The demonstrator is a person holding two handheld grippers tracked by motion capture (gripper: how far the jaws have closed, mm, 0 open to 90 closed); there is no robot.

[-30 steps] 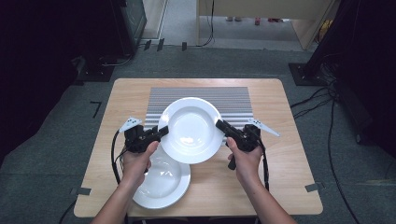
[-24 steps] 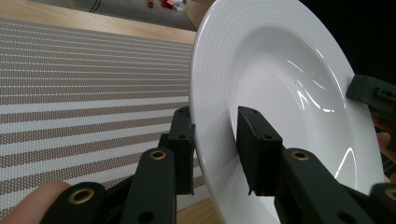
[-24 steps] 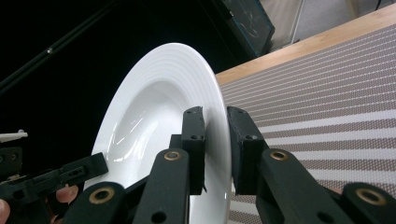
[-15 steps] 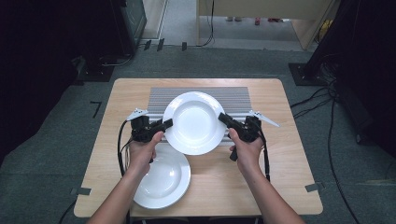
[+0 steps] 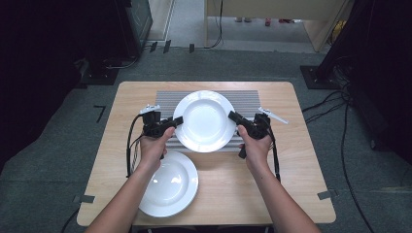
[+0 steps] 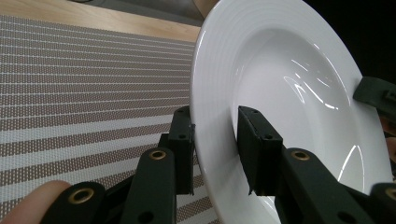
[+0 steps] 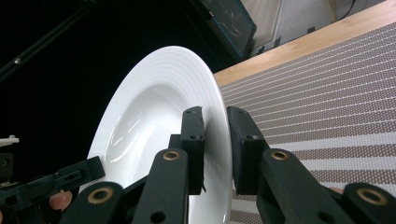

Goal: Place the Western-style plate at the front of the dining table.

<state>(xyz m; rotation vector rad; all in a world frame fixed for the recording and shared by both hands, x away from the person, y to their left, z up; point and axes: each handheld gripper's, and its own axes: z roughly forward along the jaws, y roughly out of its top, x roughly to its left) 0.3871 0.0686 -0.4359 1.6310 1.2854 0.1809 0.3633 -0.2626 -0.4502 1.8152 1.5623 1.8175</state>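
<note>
Grippers clamp one white plate (image 5: 205,120) for you: left gripper (image 5: 176,121) and right gripper (image 5: 234,117) pinch opposite rims, holding it above the striped mat (image 5: 245,98), beyond a second plate (image 5: 170,184).

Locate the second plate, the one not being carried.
High view: the loose plate lies on the wooden table at its near-left, under the left forearm, just nearer than the striped mat and the held plate.

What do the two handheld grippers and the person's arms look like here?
Both the left gripper and right gripper are black, with flat rectangular jaws on linkages with brass-coloured pivots. A black cable trails from each. Each carries a pale plate on top. The forearms are bare, no sleeves.
</note>
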